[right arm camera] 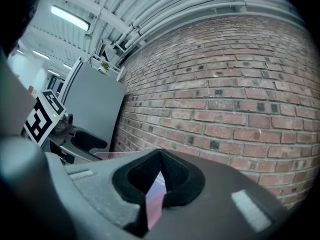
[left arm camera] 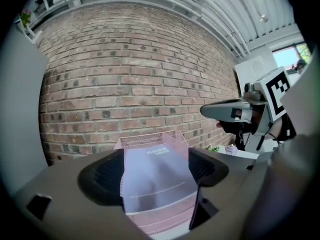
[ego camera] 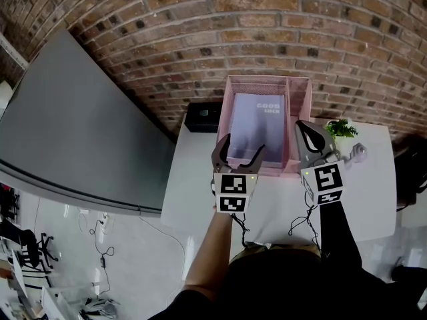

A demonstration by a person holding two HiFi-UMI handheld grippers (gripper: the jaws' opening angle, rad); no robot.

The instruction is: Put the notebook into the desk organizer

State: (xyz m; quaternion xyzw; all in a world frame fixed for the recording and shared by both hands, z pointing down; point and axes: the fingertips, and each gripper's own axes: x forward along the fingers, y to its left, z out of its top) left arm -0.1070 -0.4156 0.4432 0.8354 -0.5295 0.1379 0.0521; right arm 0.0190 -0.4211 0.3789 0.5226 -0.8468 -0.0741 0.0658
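A lavender notebook (ego camera: 259, 125) lies inside the wide left compartment of the pink mesh desk organizer (ego camera: 299, 89), which stands on the white table against the brick wall. My left gripper (ego camera: 241, 149) hovers open just in front of the organizer's near rim, with nothing between its fingers. In the left gripper view the notebook (left arm camera: 157, 176) shows between the spread pads, inside the organizer (left arm camera: 150, 139). My right gripper (ego camera: 309, 136) hangs shut and empty over the organizer's narrow right compartment. In the right gripper view its jaws (right arm camera: 160, 156) meet, with only a pink sliver showing behind them.
The white table (ego camera: 200, 199) holds a small green plant (ego camera: 341, 127) and a small pale object (ego camera: 359, 153) right of the organizer. A black box (ego camera: 203, 117) sits at the organizer's left. A large grey panel (ego camera: 73, 132) stands left of the table.
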